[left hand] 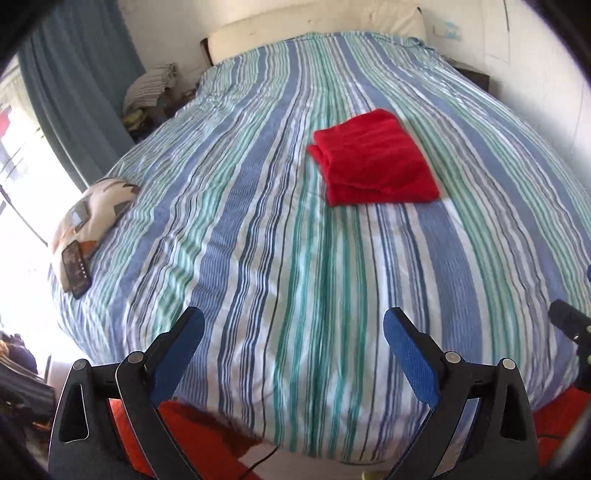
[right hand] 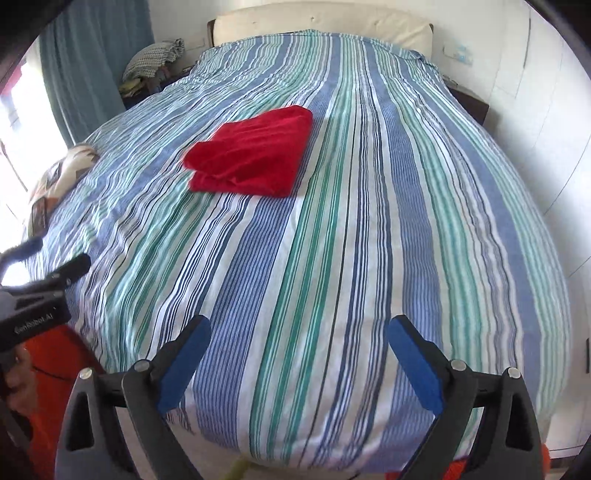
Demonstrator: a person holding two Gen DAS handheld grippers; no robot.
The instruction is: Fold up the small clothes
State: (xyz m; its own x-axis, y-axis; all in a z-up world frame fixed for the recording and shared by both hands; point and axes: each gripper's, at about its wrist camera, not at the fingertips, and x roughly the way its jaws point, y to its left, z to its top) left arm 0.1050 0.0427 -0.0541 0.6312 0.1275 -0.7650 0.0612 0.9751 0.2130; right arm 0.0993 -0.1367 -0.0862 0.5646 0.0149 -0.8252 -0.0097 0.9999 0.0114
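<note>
A red garment (left hand: 376, 162) lies folded into a neat rectangle on the striped bedspread (left hand: 258, 240), in the middle of the bed. It also shows in the right wrist view (right hand: 251, 151). My left gripper (left hand: 293, 323) is open and empty, held over the foot of the bed, well short of the garment. My right gripper (right hand: 299, 330) is open and empty too, also near the foot of the bed. The left gripper's body shows at the left edge of the right wrist view (right hand: 40, 291).
A patterned cushion (left hand: 92, 210) with a phone (left hand: 75, 267) on it lies at the bed's left edge. A pile of clothes (left hand: 151, 88) sits by the curtain at the far left. A headboard (right hand: 321, 26) and white wall stand behind. Red rug (left hand: 192, 428) on the floor.
</note>
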